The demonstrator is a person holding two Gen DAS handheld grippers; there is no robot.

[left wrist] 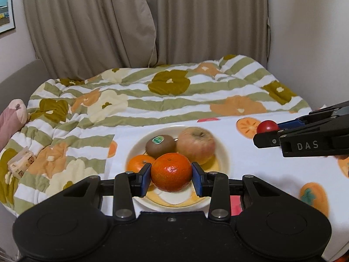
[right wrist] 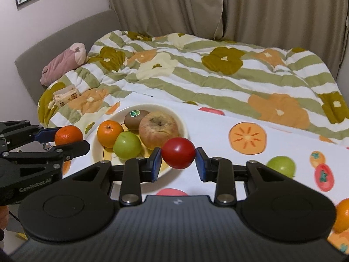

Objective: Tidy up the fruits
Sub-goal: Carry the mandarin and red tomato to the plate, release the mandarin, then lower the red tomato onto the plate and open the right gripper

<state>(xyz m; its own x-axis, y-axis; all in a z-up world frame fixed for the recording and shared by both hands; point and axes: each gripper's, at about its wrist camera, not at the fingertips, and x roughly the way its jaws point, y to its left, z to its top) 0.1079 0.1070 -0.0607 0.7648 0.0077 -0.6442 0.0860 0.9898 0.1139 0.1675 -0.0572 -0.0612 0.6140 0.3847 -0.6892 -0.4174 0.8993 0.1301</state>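
Left gripper [left wrist: 171, 175] clenched on tangerine [left wrist: 171, 172], hovers over plate's near rim [left wrist: 225, 152]; plate lies straight ahead and below, so left is nearer arm.

Right gripper [right wrist: 178, 160] grasps red fruit [right wrist: 178, 152], pads touching both sides, just off plate's right rim; plate sits ahead-left of it.

Plate holds kiwi [right wrist: 135, 119], apple [right wrist: 158, 128], orange [right wrist: 109, 132], green fruit [right wrist: 127, 145]; free space at near rim.

Loose green fruit [right wrist: 281, 166] and another orange [right wrist: 342, 215] remain on cloth toward right edge, well apart from plate.

Judgement: tangerine drops first.
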